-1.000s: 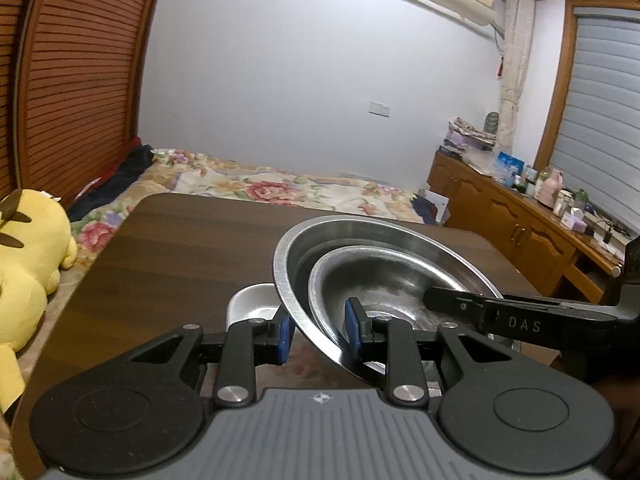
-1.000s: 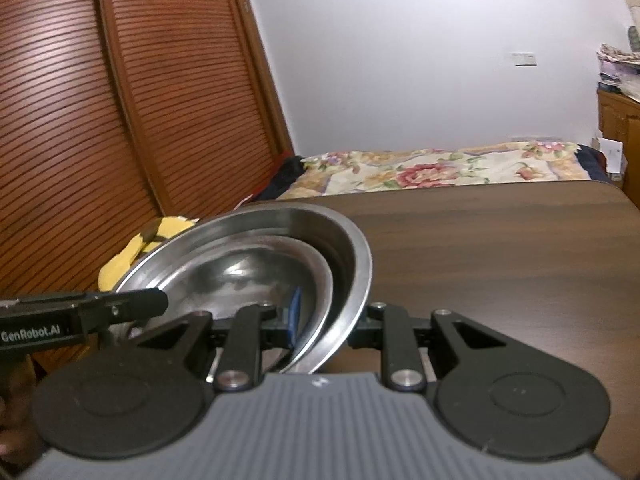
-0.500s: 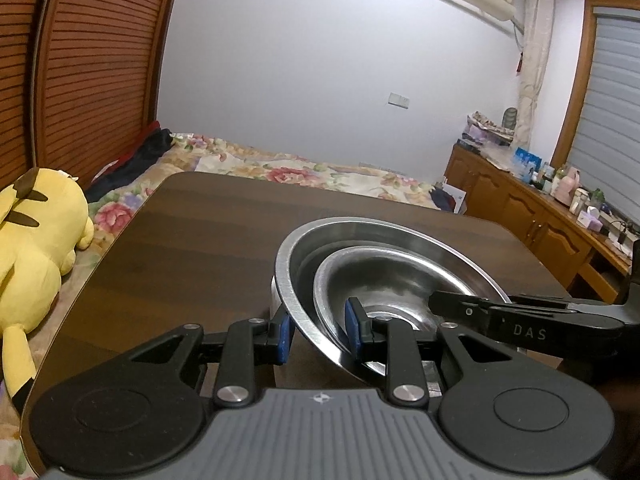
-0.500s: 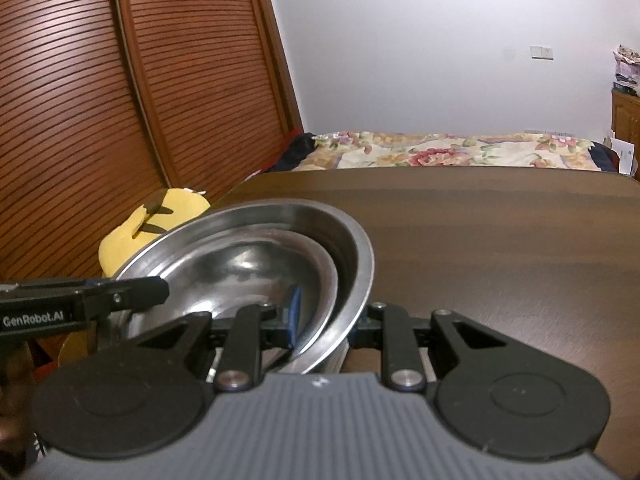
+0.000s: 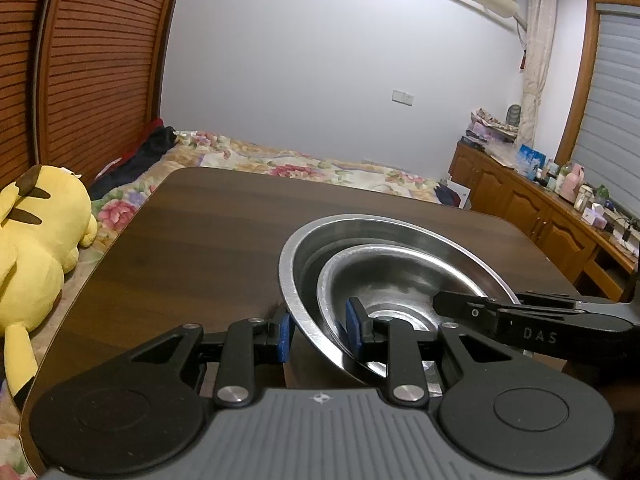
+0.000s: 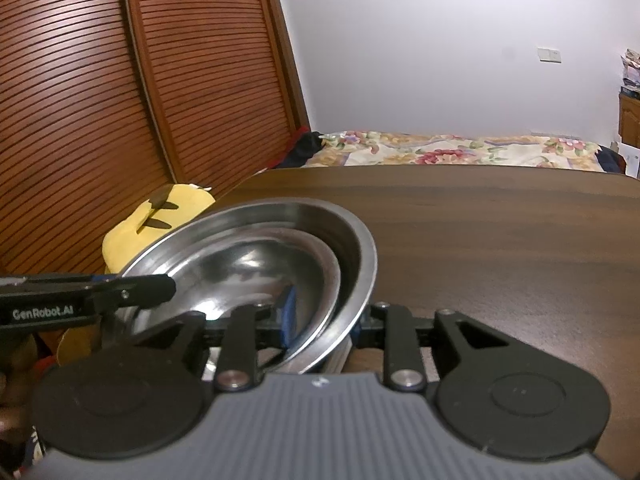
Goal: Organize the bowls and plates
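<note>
Two steel bowls are nested, a smaller bowl (image 5: 400, 280) (image 6: 240, 272) inside a large bowl (image 5: 316, 240) (image 6: 320, 224), above the dark wooden table (image 5: 220, 240) (image 6: 500, 240). My left gripper (image 5: 319, 330) is shut across both rims on the near left side. My right gripper (image 6: 325, 318) is shut across both rims on the opposite side. Each gripper shows in the other's view as a black finger (image 5: 520, 316) (image 6: 80, 304) reaching over the bowls. A pale rim (image 6: 340, 356) peeks out under the large bowl.
A yellow plush toy (image 5: 36, 232) (image 6: 160, 212) lies off the table's left edge. Behind the table is a bed with a floral cover (image 5: 300, 164) (image 6: 460, 148). A wooden sideboard (image 5: 540, 216) with bottles runs along the right wall. Slatted wooden doors (image 6: 120, 80) stand left.
Both grippers have carried the nested steel bowls leftward over a small white bowl. It showed beside them a second ago and is now hidden beneath. More tabletop is in view.
</note>
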The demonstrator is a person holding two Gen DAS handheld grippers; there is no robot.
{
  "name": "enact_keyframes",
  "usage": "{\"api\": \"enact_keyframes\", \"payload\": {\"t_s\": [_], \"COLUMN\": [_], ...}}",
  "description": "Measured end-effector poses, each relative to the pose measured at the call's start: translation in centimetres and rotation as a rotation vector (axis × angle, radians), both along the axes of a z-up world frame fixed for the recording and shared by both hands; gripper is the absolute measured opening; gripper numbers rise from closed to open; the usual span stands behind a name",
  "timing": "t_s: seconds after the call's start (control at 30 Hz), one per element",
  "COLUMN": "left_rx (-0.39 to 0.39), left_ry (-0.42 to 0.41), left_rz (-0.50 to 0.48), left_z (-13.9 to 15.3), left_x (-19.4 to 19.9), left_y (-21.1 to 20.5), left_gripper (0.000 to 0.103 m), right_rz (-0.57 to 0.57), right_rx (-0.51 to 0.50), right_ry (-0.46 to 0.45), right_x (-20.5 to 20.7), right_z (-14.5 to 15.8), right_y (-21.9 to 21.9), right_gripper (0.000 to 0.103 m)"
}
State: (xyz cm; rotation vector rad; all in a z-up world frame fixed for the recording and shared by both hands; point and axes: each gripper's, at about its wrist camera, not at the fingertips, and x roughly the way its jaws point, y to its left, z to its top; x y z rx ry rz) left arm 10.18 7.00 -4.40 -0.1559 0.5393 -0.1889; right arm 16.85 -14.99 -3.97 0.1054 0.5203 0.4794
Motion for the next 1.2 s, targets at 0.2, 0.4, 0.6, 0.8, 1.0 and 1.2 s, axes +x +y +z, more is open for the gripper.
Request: {"api": "enact_keyframes", "payload": {"t_s": [0.2, 0.4, 0.6, 0.8, 1.0, 1.2], "left_rx": [0.009, 0.032, 0.082, 0.122, 0.150, 0.177], "left_ry": [-0.001, -0.014, -0.040, -0.080, -0.117, -0.141], "left_rz": [0.013, 0.032, 0.042, 0.028, 0.017, 0.009], "left_z": [0.0, 0.5, 1.7, 2.9, 3.4, 3.6], "left_x": [-0.1, -0.2, -0.6, -1.6, -2.6, -3.4], "left_y": [0.1, 0.3, -0.1, -1.3, -2.9, -5.1], "left_gripper": [0.036, 0.051, 0.064, 0.088, 0.103, 0.103], "right_rz": [-0.013, -0.024, -0.048, -0.103, -0.184, -0.251], "right_rx": [-0.021, -0.012, -0.009, -0.016, -0.060, -0.066], "right_ry": [-0.033, -0.046, -0.086, -0.134, -0.185, -0.135], "right_x": [-0.2, -0.5, -1.7, -3.4, -4.8, -6.0], "right_z": [0.3, 0.8, 2.2, 3.4, 4.1, 3.7], "right_y": [0.1, -0.6, -1.7, -3.5, -4.9, -6.1], "right_gripper": [0.059, 0.061, 0.072, 0.090, 0.103, 0.103]}}
